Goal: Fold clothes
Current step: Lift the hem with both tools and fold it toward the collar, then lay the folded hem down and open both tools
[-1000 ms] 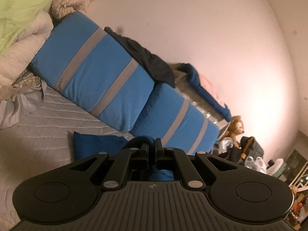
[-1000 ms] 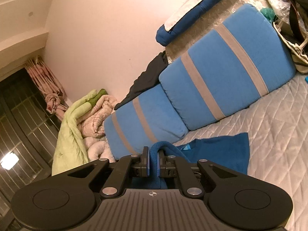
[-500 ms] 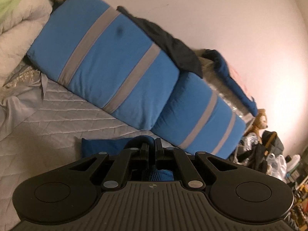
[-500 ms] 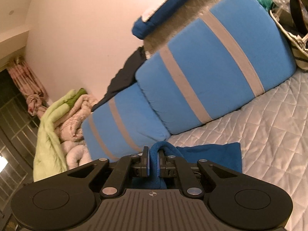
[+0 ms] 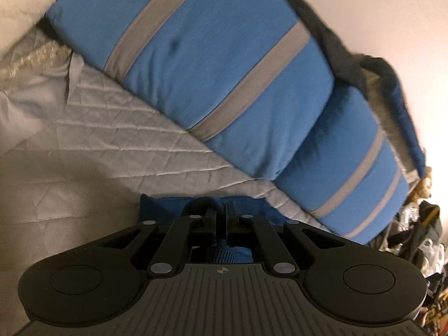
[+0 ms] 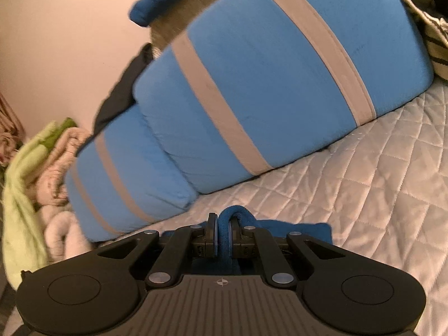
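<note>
A dark blue garment [image 5: 165, 208] lies on the grey quilted bed [image 5: 92, 145]. My left gripper [image 5: 220, 212] is shut on a fold of it, low over the quilt. In the right wrist view the same blue garment [image 6: 302, 231] spreads to the right of my right gripper [image 6: 223, 224], which is shut on a bunched fold of it that loops over the fingertips. Most of the garment is hidden under both gripper bodies.
Two blue cushions with grey stripes [image 5: 212, 64] [image 6: 280, 78] lean along the wall behind the garment. A dark cloth [image 5: 333, 47] hangs over them. Green and beige blankets [image 6: 33, 173] are piled at one end; bags and clutter [image 5: 417, 229] at the other.
Both grippers have moved forward and down toward the cushions with the blue garment held; the cushions now fill the views and less of the garment shows ahead.
</note>
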Tool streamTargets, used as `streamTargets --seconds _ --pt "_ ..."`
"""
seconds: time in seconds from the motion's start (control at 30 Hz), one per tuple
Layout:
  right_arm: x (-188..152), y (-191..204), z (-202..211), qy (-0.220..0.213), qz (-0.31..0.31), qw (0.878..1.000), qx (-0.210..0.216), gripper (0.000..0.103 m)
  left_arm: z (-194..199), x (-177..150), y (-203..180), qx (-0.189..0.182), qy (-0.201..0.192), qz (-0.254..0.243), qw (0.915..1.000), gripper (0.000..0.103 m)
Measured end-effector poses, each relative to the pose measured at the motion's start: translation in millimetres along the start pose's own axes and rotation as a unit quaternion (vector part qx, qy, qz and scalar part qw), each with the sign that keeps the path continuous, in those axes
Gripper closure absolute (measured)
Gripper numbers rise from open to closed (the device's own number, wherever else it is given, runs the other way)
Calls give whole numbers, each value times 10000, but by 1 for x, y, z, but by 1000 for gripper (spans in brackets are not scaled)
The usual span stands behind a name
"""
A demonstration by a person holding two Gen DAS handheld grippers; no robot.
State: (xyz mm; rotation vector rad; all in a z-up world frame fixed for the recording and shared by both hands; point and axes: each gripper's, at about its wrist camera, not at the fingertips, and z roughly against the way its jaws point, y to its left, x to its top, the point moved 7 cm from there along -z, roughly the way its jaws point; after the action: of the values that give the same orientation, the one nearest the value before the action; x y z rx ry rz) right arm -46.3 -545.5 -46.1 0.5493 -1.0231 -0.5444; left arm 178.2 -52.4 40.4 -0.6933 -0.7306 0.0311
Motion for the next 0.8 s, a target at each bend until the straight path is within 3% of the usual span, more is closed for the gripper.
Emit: streamTargets --seconds 0.4,0.5,0.53,0.57,0.67,0.8 --pt "-15 -38 -58 368 -144 9974 -601 91 -42 -9 25 291 276 353 9986 96" --pt "-20 -40 -61 619 -144 9949 -777 59 -41 -10 27 245 421 521 9975 92" --pt "-21 -39 -58 629 -112 9950 -761 37 -39 -10 28 198 467 598 9969 81" --pt "-20 -36 -52 567 -50 9955 -757 24 -37 -10 28 126 484 670 9965 68" --pt "-19 -29 -36 535 20 9965 -644 21 -27 -12 25 -24 526 740 9959 49" --pt "-21 -24 -15 666 -28 9968 -449 21 -15 -20 21 -190 697 771 9944 48"
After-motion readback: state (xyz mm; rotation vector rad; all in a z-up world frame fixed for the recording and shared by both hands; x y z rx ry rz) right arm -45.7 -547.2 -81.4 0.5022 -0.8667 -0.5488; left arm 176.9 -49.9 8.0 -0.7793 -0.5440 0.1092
